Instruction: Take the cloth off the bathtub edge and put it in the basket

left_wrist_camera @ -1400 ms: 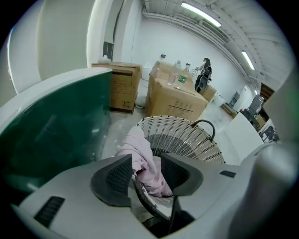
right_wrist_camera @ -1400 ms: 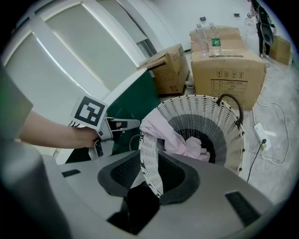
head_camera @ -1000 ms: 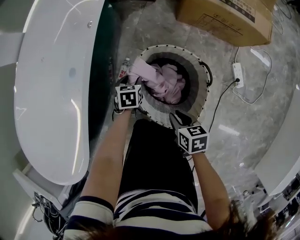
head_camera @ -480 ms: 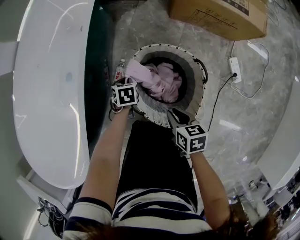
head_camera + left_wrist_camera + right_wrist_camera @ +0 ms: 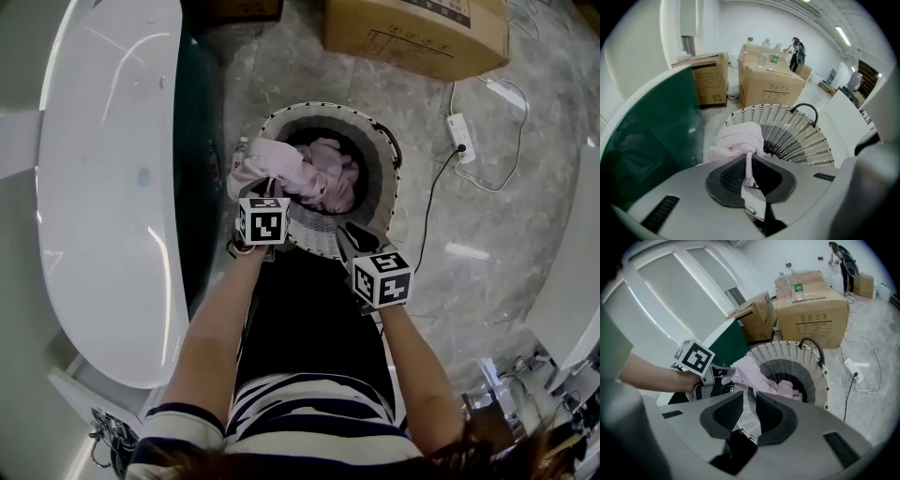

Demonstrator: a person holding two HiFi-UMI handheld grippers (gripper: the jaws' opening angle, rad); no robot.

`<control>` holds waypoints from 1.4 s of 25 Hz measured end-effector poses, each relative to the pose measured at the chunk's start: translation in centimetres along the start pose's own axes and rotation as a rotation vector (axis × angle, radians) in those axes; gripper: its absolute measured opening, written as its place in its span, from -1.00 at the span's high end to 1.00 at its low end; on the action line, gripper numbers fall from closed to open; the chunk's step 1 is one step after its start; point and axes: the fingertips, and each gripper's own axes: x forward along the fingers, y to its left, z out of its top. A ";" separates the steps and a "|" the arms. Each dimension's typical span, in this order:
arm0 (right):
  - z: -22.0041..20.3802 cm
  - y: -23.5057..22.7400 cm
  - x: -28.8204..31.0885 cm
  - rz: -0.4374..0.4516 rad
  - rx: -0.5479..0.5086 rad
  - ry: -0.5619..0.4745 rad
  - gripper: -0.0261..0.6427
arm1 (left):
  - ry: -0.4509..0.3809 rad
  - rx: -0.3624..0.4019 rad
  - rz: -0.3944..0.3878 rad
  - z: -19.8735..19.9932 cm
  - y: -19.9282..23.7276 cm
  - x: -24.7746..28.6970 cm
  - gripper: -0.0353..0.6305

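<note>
A: Head view, quick one. Where is the cloth [image 5: 300, 173]?

B: Off the bathtub [image 5: 103, 187], nothing pink on its edge. Most of it is bunched inside the basket [image 5: 314, 225], from the middle out to 9 o'clock. One fold hangs over the rim at roughly 9 to 10 o'clock, on the tub side.

A: So how far along?

B: I'd say nearly done. The lift and carry look finished. What seems left is to tuck that fold in and let go.

A: Left tongs [image 5: 749, 168]?

B: At about 7 o'clock of the basket, pointing steeply down. The jaws have just been closing and are now nearly together on a thin strip of cloth that runs up between the pads. The rest of the cloth sits just past the tips at 12 o'clock in the left gripper view, on the rim.

A: Right tongs [image 5: 749, 411]?

B: At 5 o'clock of the basket. The jaws have just been closing a little and are clamped on the white woven rim, no cloth in them. In the right gripper view the cloth lies beyond the tips, 12 to 1 o'clock, near but apart.

A: Anything else?

B: Cardboard box [image 5: 422, 33] at 12 to 1 o'clock, well apart.
</note>
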 end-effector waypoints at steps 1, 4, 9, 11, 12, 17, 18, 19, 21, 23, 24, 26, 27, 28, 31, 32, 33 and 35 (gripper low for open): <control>-0.1 0.0 -0.2 -0.004 0.006 -0.002 0.63 | -0.007 0.027 -0.025 0.2 -0.9 -0.4 0.75; -0.4 -0.1 -0.7 -0.016 0.030 -0.014 0.63 | -0.030 0.110 -0.107 0.5 -4.0 -1.5 0.75; -0.7 -0.2 -1.7 -0.035 0.073 -0.038 0.63 | -0.043 0.239 -0.217 0.5 -9.0 -3.0 0.75; -0.8 -0.3 -2.1 -0.044 0.084 -0.046 0.63 | -0.044 0.269 -0.248 0.4 -10.4 -3.6 0.75; -0.9 -0.4 -2.3 -0.049 0.089 -0.051 0.63 | -0.043 0.275 -0.261 0.3 -11.0 -3.9 0.75; -0.9 -0.7 -3.3 -0.074 0.109 -0.076 0.63 | -0.085 0.337 -0.283 0.4 -12.7 -5.3 0.76; -0.9 -0.7 -3.4 -0.078 0.112 -0.080 0.63 | -0.100 0.355 -0.298 0.5 -13.1 -5.8 0.76; -0.9 -0.6 -3.6 -0.081 0.114 -0.083 0.63 | -0.109 0.366 -0.319 0.5 -13.5 -6.2 0.76; -0.8 -0.6 -3.9 -0.088 0.117 -0.090 0.63 | -0.112 0.372 -0.358 0.6 -14.1 -6.7 0.76; -0.8 -0.4 -4.2 -0.093 0.120 -0.098 0.63 | -0.109 0.364 -0.379 0.5 -14.3 -7.1 0.76; -0.8 -0.2 -4.3 -0.094 0.121 -0.101 0.63 | -0.109 0.357 -0.385 0.5 -14.2 -7.4 0.76; -0.7 0.1 -4.5 -0.094 0.121 -0.109 0.63 | -0.119 0.343 -0.391 0.5 -14.0 -8.0 0.76; -0.7 0.3 -4.7 -0.095 0.119 -0.112 0.63 | -0.124 0.337 -0.390 0.5 -13.8 -8.3 0.76; -0.7 0.4 -4.8 -0.099 0.116 -0.115 0.63 | -0.125 0.326 -0.388 0.5 -13.6 -8.6 0.76; -0.5 0.4 -5.3 -0.121 0.100 -0.126 0.66 | -0.122 0.277 -0.406 0.1 -13.4 -9.3 0.76; -0.4 0.4 -5.5 -0.128 0.096 -0.132 0.68 | -0.120 0.261 -0.414 0.0 -13.3 -9.6 0.76; -0.3 0.4 -5.7 -0.133 0.095 -0.139 0.69 | -0.119 0.249 -0.420 -0.1 -13.2 -9.9 0.76; -0.3 0.5 -6.1 -0.139 0.091 -0.150 0.72 | -0.123 0.232 -0.421 -0.3 -12.9 -10.8 0.76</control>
